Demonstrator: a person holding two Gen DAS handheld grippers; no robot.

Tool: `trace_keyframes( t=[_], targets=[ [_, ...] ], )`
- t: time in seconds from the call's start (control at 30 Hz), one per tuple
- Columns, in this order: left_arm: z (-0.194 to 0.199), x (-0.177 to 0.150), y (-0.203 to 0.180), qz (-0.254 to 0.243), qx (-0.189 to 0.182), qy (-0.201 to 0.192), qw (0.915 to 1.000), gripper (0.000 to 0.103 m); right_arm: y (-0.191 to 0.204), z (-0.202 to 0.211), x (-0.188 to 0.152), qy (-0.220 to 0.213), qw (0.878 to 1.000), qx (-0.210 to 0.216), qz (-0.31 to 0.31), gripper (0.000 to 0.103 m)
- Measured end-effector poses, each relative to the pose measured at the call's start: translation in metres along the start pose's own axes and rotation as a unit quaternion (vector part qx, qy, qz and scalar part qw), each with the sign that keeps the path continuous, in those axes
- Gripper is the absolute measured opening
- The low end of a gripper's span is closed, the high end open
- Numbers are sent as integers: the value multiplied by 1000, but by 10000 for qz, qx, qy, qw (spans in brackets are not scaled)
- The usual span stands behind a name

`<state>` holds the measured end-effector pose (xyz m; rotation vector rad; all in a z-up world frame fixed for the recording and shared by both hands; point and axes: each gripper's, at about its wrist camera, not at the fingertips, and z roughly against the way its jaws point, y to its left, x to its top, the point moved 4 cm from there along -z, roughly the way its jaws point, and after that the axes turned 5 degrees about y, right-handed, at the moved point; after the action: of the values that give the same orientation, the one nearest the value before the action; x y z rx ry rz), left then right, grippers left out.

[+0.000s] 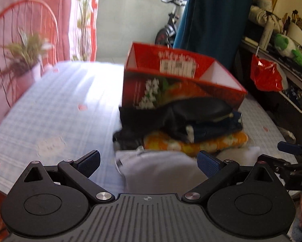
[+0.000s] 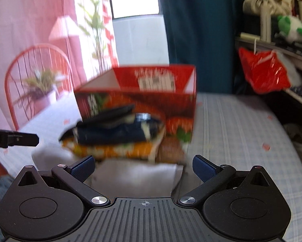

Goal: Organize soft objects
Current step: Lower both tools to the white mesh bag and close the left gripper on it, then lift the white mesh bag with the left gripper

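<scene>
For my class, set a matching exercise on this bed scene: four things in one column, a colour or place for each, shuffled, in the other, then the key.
Things
1. cardboard box
2. floral cloth
3. white cloth
4. plastic bag

Descriptions
A. hangs from the shelf edge
B. orange, bottom of the stack
C. open-topped, behind the stack
D. nearest the left gripper

Pairs: 1-C, 2-B, 3-D, 4-A

A red plastic bag (image 1: pixel 265 76) is being hung from a cluttered shelf (image 1: pixel 287 70), beside a teal curtain (image 1: pixel 211 20), with a bicycle (image 1: pixel 169 28) being kept behind.
</scene>
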<state>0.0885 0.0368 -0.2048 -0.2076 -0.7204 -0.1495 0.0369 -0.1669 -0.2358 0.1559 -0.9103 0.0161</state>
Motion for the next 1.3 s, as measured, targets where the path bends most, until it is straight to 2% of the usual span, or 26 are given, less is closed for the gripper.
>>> trace_keyframes(
  t=[0.17,0.4,0.6,0.83,1.1,1.3],
  targets=[
    [-24,-16,-5,-27,-237,469,9986,101,-2,-23,-14,483,9987,94,-88,86],
    [-54,-29,-11,-150,-458,808,9956,93,-2,-37,-23,659,9976,179,-102,73],
    [-78,-32,-4,173,-818,960,9919,91,0,-49,-26,753,9969,226,22,62],
    [-94,-34,-5,301,-935,986,9903,89,1,-62,-30,832,9963,223,63,61],
    [-91,-34,-8,202,-838,923,9920,89,-3,-65,-32,845,9960,273,-81,62],
    [-82,-26,-19,-244,-696,845,9937,81,-4,-65,-33,839,9962,235,-72,63]
  ],
)
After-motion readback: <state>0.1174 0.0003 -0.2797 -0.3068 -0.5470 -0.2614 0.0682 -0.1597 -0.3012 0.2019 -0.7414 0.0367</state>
